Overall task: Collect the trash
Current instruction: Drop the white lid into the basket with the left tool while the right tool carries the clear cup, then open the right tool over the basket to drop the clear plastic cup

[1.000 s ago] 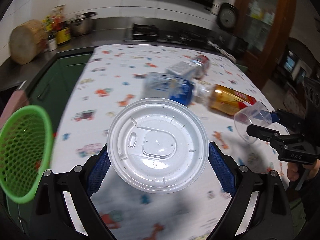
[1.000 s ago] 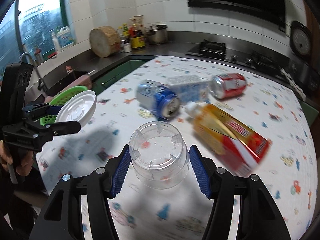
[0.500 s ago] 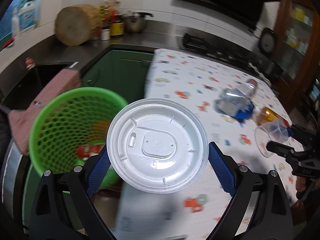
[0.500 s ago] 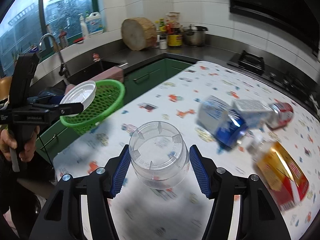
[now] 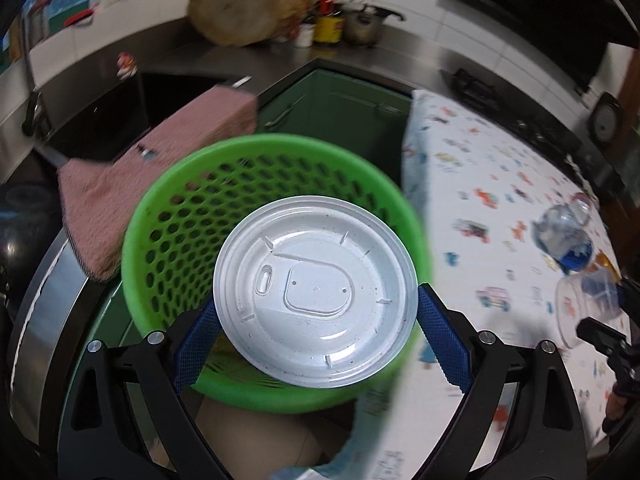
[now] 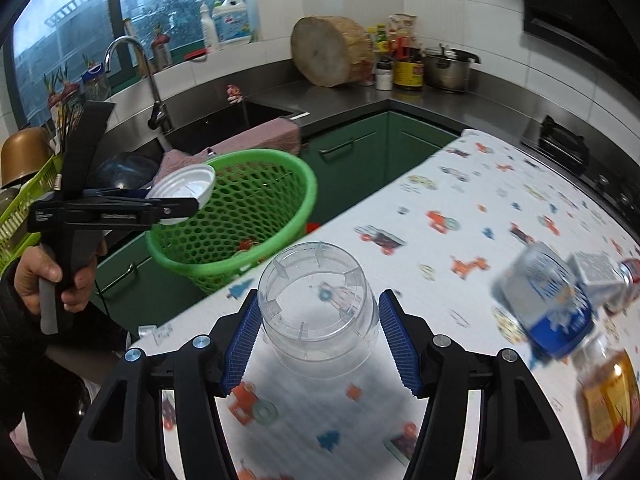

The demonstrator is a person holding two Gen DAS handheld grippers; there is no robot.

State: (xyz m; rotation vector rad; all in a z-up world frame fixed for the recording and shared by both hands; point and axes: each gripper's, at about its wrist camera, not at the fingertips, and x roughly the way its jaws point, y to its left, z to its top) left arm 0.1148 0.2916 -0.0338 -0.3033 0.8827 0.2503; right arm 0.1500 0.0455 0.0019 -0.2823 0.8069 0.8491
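We hold the white lid (image 5: 316,296) flat-face-up, clamped in our left gripper (image 5: 316,316) over the green basket (image 5: 180,216), while our right gripper (image 6: 320,344) pinches the clear cup (image 6: 318,304) bottom-forward.

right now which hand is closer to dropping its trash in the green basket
Left. The left gripper holds the white lid right over the green basket mouth. The right gripper, holding the clear cup, is over the table beside it.

You get daylight from the window (image 6: 132,12) left of your right gripper (image 6: 319,340). Cans (image 6: 552,304) to its right smear with blur. Fisheye bends every edge.
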